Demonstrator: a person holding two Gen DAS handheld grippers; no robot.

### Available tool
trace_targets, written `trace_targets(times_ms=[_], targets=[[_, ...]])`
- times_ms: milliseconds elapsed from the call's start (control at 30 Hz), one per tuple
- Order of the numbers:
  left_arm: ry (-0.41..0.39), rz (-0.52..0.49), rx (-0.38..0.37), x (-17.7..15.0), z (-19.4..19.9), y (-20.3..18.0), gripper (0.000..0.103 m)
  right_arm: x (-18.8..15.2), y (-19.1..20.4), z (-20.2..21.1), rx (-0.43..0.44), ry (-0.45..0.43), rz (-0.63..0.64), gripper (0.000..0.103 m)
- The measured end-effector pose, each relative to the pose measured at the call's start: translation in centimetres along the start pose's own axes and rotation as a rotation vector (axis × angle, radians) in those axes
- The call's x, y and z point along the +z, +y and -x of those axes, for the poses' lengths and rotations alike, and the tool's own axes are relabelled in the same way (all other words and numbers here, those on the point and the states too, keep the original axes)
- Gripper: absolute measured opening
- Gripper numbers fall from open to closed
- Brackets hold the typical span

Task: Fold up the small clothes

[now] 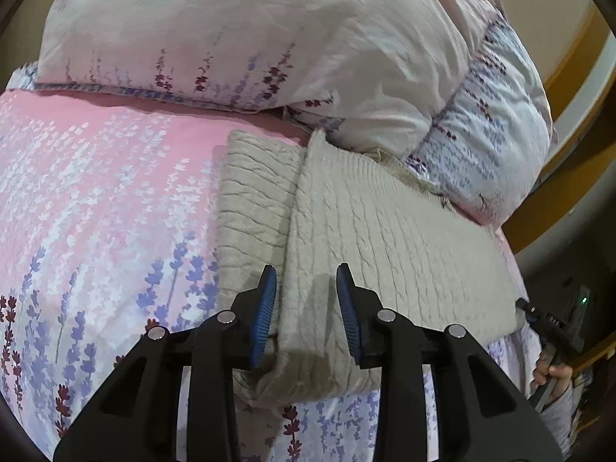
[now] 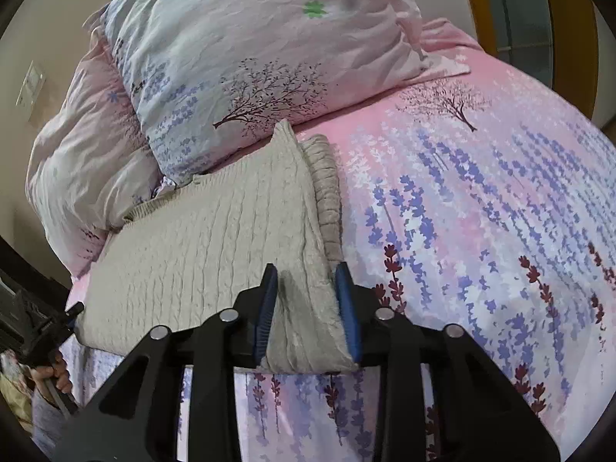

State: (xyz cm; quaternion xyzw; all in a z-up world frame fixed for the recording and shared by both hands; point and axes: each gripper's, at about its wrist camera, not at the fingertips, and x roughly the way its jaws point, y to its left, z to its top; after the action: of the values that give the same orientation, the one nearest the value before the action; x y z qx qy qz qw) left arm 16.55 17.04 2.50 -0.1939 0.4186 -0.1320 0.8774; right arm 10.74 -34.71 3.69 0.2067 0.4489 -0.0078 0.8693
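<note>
- Bed [image 1: 96, 177] under a pink sheet printed with lavender sprigs; cream wall behind, wooden frame at the far edge of both views
- Left wrist view, from the left: bare floral sheet, then beige cable-knit sweater [image 1: 385, 231] lying folded on the bed, a folded-over layer ridged along its left side
- Pillows [image 1: 238, 30] stacked at the head of the bed, in matching floral cases, their lower edge touching the sweater's far end
- Left claw [image 1: 306, 308] over the sweater's near edge; blue pads [image 1: 265, 308] set apart, straddling the fold ridge; cloth lies between them, but cannot tell if they press it
- Far right of that view: the other claw's black body beside the sweater's right corner, a hand on its handle
- Right wrist view, from the left: left claw's body and hand at the frame edge by the sweater's [image 2: 215, 238] near-left corner; pillows [image 2: 246, 46] behind; sweater running up to them; open sheet [image 2: 481, 211] with a tree print to the right
- Right claw [image 2: 306, 308] at the sweater's near-right corner; folded knit fills the gap, touching both pads [image 2: 348, 308]; claw partly closed, gripping that corner
</note>
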Motion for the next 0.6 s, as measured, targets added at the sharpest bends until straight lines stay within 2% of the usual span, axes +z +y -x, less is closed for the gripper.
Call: trace_targets(times_ms=[133, 233, 267, 300, 333, 367, 400, 467, 600], targets=[[0.019, -0.037, 0.02, -0.4, -0.7, -0.7, 0.03, -0.2, 0.4, 0.0, -0.027, -0.001, 0.029, 0.018], [0.021, -0.049, 0.018, -0.5, -0.7, -0.9, 0.029, -0.2, 0.6, 0.2, -0.016, 0.001, 0.026, 0.031], [0.022, -0.043, 0.013, -0.5, -0.7, -0.8, 0.029, -0.2, 0.8, 0.2, -0.007, 0.005, 0.03, 0.04], [0.022, -0.042, 0.011, -0.6, -0.6, -0.8, 0.029, -0.3, 1.1, 0.1, -0.012, 0.004, 0.042, 0.039], [0.021, -0.045, 0.012, -0.7, -0.6, -0.9, 0.029, -0.3, 1.5, 0.0, -0.036, 0.003, 0.065, 0.035], [0.021, -0.056, 0.019, -0.7, -0.6, -1.0, 0.029, -0.4, 1.7, -0.2, -0.059, 0.001, 0.082, 0.018], [0.019, -0.064, 0.027, -0.8, -0.6, -1.1, 0.028, -0.4, 1.7, -0.3, -0.07, 0.005, 0.084, 0.014], [0.022, -0.085, 0.049, -0.9, -0.6, -1.4, 0.011, -0.2, 0.9, -0.1, -0.033, -0.004, 0.032, 0.012], [0.035, -0.096, 0.049, -0.8, -0.2, -1.4, 0.008, -0.3, 0.0, 1.2, 0.015, -0.024, -0.021, 0.009]])
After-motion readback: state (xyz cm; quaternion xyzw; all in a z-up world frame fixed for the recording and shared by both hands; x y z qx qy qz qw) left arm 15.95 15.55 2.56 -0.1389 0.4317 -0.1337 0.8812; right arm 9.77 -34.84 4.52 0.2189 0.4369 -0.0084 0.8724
